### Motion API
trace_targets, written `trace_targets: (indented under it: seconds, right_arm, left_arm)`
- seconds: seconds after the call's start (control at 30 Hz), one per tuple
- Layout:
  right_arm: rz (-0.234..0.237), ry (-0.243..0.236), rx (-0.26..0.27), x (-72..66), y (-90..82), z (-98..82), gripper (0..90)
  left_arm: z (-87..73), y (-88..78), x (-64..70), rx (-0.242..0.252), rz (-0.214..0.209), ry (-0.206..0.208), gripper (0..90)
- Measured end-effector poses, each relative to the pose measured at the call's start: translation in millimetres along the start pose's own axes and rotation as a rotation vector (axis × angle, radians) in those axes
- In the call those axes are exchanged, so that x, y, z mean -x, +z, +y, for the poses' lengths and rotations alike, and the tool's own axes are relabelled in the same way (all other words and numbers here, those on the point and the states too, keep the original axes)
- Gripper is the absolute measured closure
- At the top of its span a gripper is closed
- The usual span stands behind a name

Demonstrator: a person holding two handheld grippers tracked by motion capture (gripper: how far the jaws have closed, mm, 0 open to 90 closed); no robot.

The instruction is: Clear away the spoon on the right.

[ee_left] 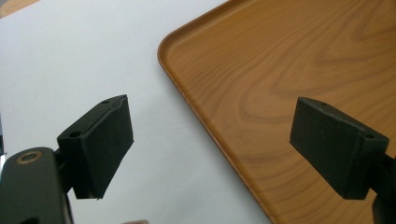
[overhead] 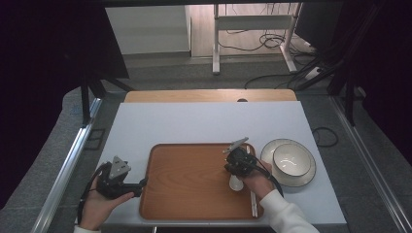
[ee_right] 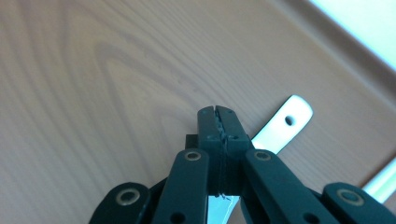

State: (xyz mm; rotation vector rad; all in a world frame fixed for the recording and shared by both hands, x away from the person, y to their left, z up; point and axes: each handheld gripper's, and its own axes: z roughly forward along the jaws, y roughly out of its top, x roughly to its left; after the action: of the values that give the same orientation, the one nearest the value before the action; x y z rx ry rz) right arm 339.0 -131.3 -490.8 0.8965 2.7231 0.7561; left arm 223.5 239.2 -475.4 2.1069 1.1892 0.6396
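A wooden tray (overhead: 194, 179) lies on a white mat. My right gripper (overhead: 236, 162) hovers low over the tray's right side, with its jaws pressed together and nothing visible between the pads (ee_right: 217, 122). A white spoon (overhead: 236, 183) lies on the tray just under and beside that gripper. Its handle end with a hole (ee_right: 292, 116) pokes out to the right of the jaws. My left gripper (overhead: 141, 184) rests at the tray's left edge. It is open, one pad over the mat and the other over the tray (ee_left: 210, 135), and it holds nothing.
A white bowl (overhead: 291, 159) sits on a speckled plate (overhead: 268, 149) just right of the tray. A thin white stick (overhead: 253, 198) lies along the tray's right rim, also seen as a white stick (ee_right: 380, 181) in the right gripper view. Bare mat (overhead: 204, 124) stretches beyond the tray.
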Motion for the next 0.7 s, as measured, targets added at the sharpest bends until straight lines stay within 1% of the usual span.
trace_targets:
  seconds: [0.17,0.27,0.33,0.37,0.43,0.5,0.57,0.7]
  right_arm:
    - [0.024,-0.002,0.086,0.9,-27.0,1.8,89.8]
    - [0.047,0.003,0.139,5.5,-45.4,-2.4,89.7]
    - [0.051,0.015,0.158,9.8,-54.9,-6.4,89.5]
    - [0.053,0.024,0.168,12.8,-60.1,-8.8,87.8]
    - [0.063,0.039,0.189,19.0,-68.8,-13.5,81.1]
    - [0.064,0.043,0.199,22.8,-75.4,-17.6,75.0]
    - [0.076,0.046,0.216,26.6,-81.2,-21.0,70.8]
    - [0.085,0.059,0.244,30.7,-88.0,-24.6,61.3]
  left_arm:
    - [-0.2,-1.0,-1.2,0.001,0.001,0.0,13.0]
    - [-0.5,-0.5,-1.2,-0.001,0.0,0.001,13.0]
    - [-0.3,-0.5,-1.3,0.001,0.0,0.0,12.9]
    - [-0.1,-0.3,-1.1,0.005,-0.001,-0.005,12.9]
    - [0.2,-0.4,-1.3,0.006,-0.001,-0.004,12.9]
    - [0.3,-0.3,-1.2,0.006,-0.001,-0.004,13.0]
    - [0.2,-0.6,-0.8,0.007,-0.001,-0.004,13.0]
    - [0.3,-1.3,-0.8,0.012,0.0,-0.009,13.0]
